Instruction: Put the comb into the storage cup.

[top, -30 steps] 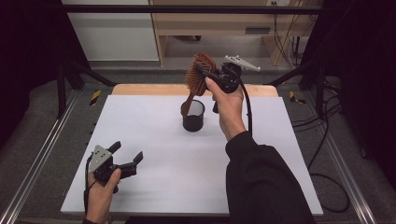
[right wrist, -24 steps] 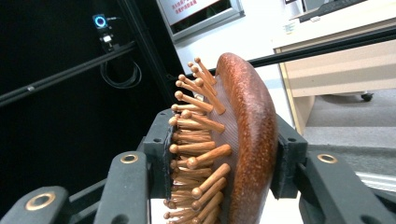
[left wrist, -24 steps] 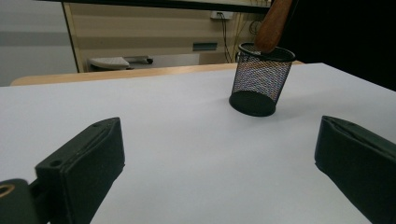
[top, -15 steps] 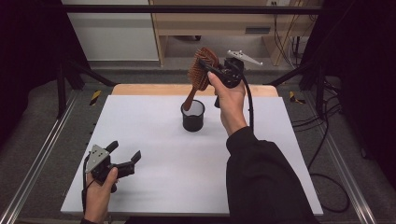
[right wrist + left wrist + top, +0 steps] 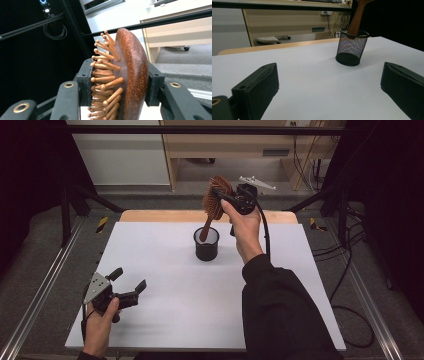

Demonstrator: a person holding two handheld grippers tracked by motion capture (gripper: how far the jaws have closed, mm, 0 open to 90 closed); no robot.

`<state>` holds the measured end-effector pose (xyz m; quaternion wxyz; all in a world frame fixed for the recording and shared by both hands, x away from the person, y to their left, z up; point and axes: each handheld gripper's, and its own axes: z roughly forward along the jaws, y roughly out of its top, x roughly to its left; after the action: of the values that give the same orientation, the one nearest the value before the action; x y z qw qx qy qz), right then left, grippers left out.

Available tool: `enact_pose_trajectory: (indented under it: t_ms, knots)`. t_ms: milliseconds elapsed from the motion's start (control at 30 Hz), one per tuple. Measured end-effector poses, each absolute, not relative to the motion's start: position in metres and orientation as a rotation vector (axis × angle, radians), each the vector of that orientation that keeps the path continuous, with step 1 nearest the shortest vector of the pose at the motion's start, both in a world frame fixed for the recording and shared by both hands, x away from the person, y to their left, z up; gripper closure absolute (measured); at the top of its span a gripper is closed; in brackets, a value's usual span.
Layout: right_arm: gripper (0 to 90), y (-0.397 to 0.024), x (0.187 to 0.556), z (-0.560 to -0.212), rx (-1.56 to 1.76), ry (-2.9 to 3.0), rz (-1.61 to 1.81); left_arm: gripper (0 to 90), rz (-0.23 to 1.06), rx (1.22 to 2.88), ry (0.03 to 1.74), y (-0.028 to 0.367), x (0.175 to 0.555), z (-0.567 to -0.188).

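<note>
A wooden hairbrush [image 5: 216, 200] hangs clamped by its head in the right gripper [image 5: 226, 199], its handle tip dipping into the black mesh cup [image 5: 206, 245] at the middle of the white table [image 5: 165, 320]. The left gripper [image 5: 129, 290] rests near the front edge, jaws apart and empty. The insertion looks half done; next, lower straight down and release.

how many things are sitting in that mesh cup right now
1: a wooden hairbrush, handle down in the black mesh cup near the table's far edge, its head clamped in the right gripper. Anything small at the bottom could be hidden.
</note>
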<state>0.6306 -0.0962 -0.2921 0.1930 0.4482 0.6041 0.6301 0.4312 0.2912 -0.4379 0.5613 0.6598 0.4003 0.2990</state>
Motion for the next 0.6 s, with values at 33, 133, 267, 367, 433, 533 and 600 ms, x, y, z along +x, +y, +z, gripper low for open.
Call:
enact_pose_trajectory:
  t_ms: [33,133,267,367,433,533,600]
  knots:
    - [51.9,-0.096,0.632,-0.293,1.257,1.701,1.763,1.8,0.706,1.556,0.941,0.291,0.431,-0.438]
    - [51.8,-0.096,0.634,-0.297,1.262,1.711,1.753,1.9,0.698,1.562,0.929,0.289,0.431,-0.438]
    - [51.7,-0.094,0.635,-0.3,1.256,1.732,1.741,1.8,0.699,1.562,0.926,0.289,0.431,-0.439]
    - [51.7,-0.092,0.636,-0.302,1.253,1.742,1.739,1.8,0.703,1.562,0.916,0.29,0.43,-0.439]
    - [51.6,-0.091,0.636,-0.303,1.25,1.748,1.739,1.8,0.709,1.564,0.892,0.29,0.43,-0.439]
    - [51.6,-0.089,0.637,-0.305,1.25,1.758,1.734,1.7,0.714,1.564,0.884,0.29,0.43,-0.438]
    - [51.6,-0.087,0.637,-0.307,1.248,1.77,1.727,1.7,0.716,1.561,0.889,0.29,0.431,-0.438]
